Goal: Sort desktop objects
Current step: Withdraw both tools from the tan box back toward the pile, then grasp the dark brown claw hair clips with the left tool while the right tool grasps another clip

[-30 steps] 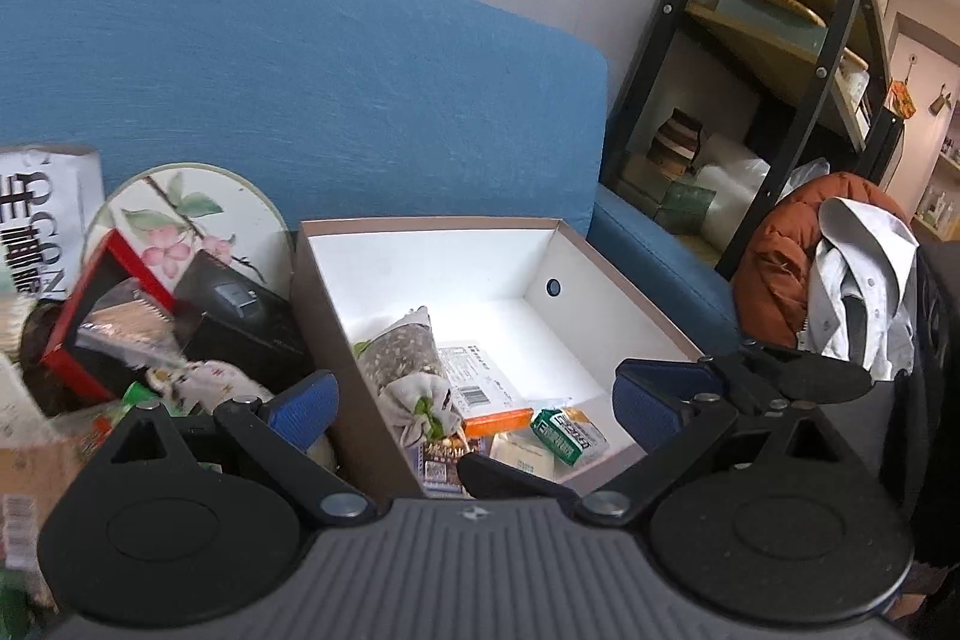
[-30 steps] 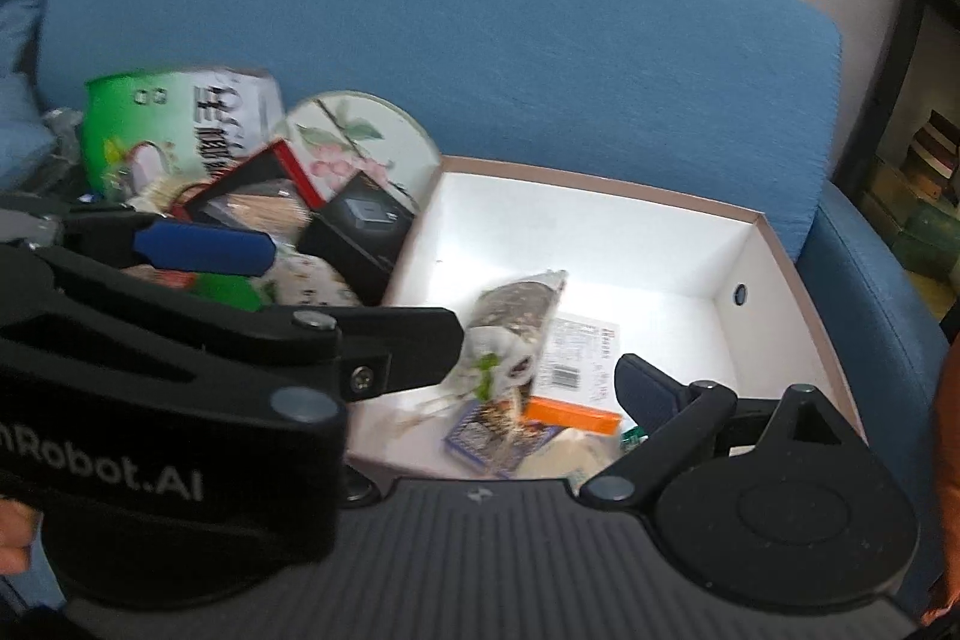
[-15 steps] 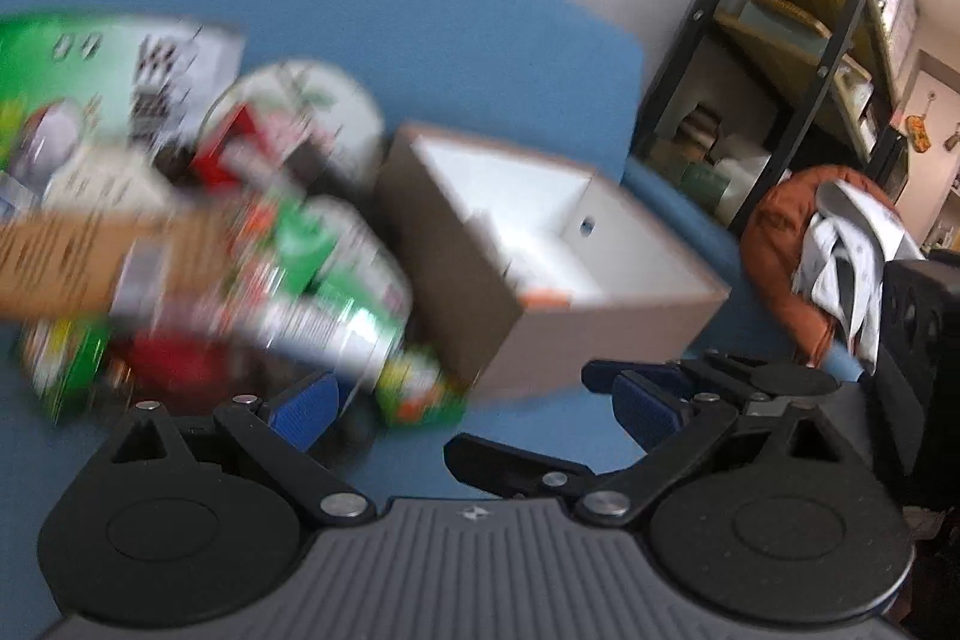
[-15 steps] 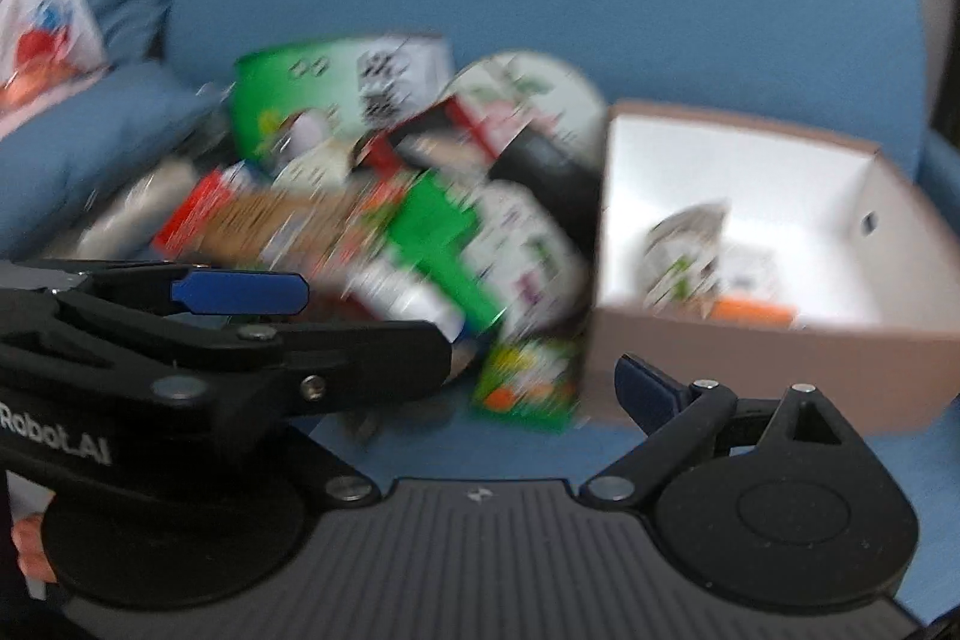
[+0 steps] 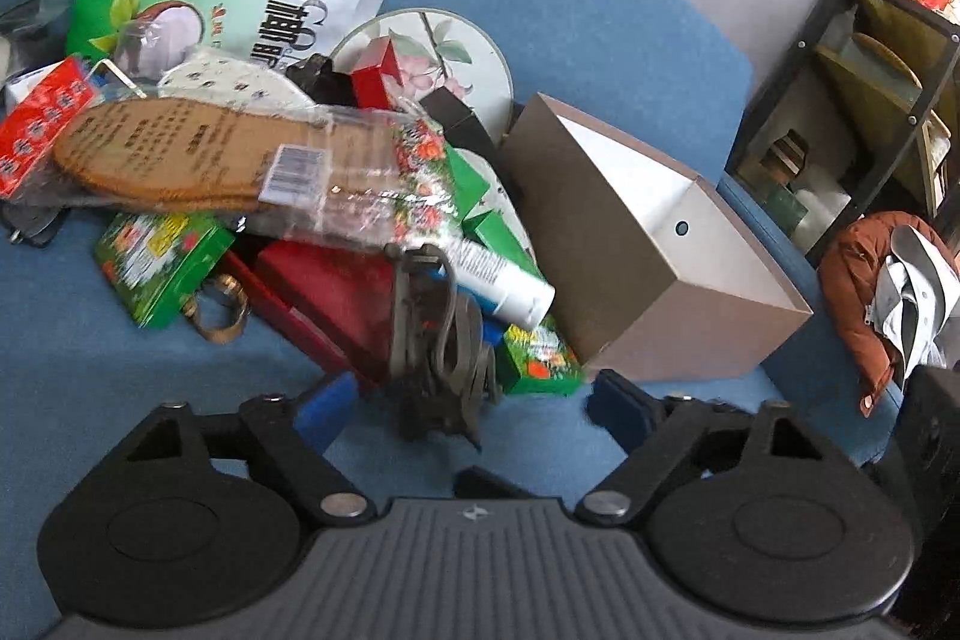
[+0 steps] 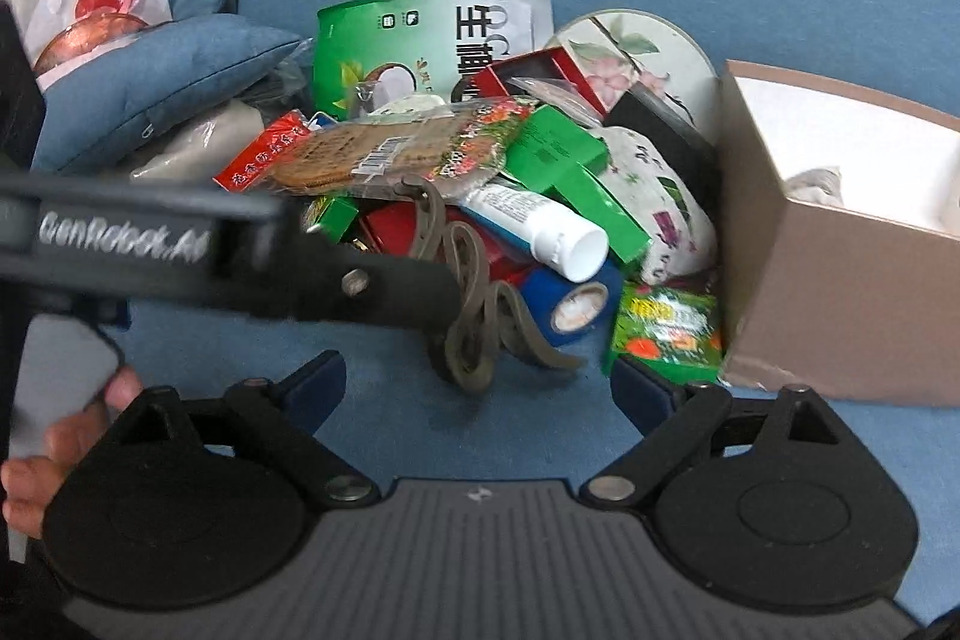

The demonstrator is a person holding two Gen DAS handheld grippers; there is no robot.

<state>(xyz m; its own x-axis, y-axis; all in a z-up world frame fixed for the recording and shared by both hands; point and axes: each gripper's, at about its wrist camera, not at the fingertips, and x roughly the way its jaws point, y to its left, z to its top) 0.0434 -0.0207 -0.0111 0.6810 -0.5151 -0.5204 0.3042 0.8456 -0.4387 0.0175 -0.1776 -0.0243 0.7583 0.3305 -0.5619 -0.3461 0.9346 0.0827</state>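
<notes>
Both views swing from inside the box [image 6: 840, 244] to the clutter beside it. We target the limp strap [image 5: 441, 340]: light, floppy, best pinched mid-coil. Left tongs [image 5: 465, 403] and right tongs [image 6: 477, 388] gape wide, closing, strap between the left pair unpinched.

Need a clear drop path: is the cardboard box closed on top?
No, the cardboard box is open-topped, its white inside and some items already in it visible in the right wrist view.

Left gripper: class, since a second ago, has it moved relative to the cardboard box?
Yes. The left gripper has drawn back from over the cardboard box toward the pile; the box now sits to its right.
</notes>
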